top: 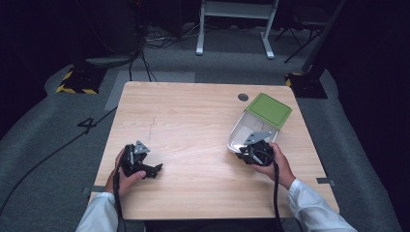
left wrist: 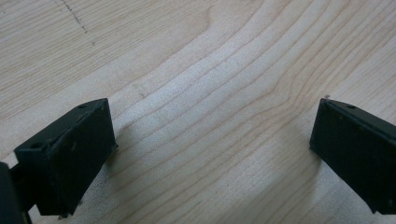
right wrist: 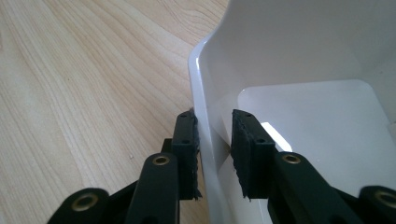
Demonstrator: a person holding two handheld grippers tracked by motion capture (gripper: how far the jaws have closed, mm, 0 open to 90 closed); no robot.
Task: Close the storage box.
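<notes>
Wood grain of the table (top: 193, 125) runs bare under the left gripper (top: 153, 170), which sits in the person's left hand (top: 126, 178) near the front left corner in the high view. Its 2 jaws stand wide apart with nothing between them. The left gripper view brings this close: 2 black pads at the frame's edges, pale tabletop (left wrist: 205, 93) across the whole gap, and a faint pencil-like line at upper left.

Well apart to the right lies the white container (top: 244, 128), near the table's right edge, with a green lid (top: 269, 109) resting tilted on its far end. A small dark round hole (top: 243, 97) in the tabletop sits just beyond it. The right gripper (top: 247, 151), in the right hand (top: 275, 162), meets the container's near end.

From above, the gripper body hides how the jaws sit. The right gripper view settles it: the right gripper (right wrist: 214, 140) straddles the white container (right wrist: 299, 56) at its near-left wall, 1 jaw outside over the wood, 1 inside over the white floor. The gap is narrow and the thin wall stands between the pads, the outer one against it; whether the inner pad presses it I cannot tell for sure, though the jaws look clamped on the wall. The lid lies outside this close view.
</notes>
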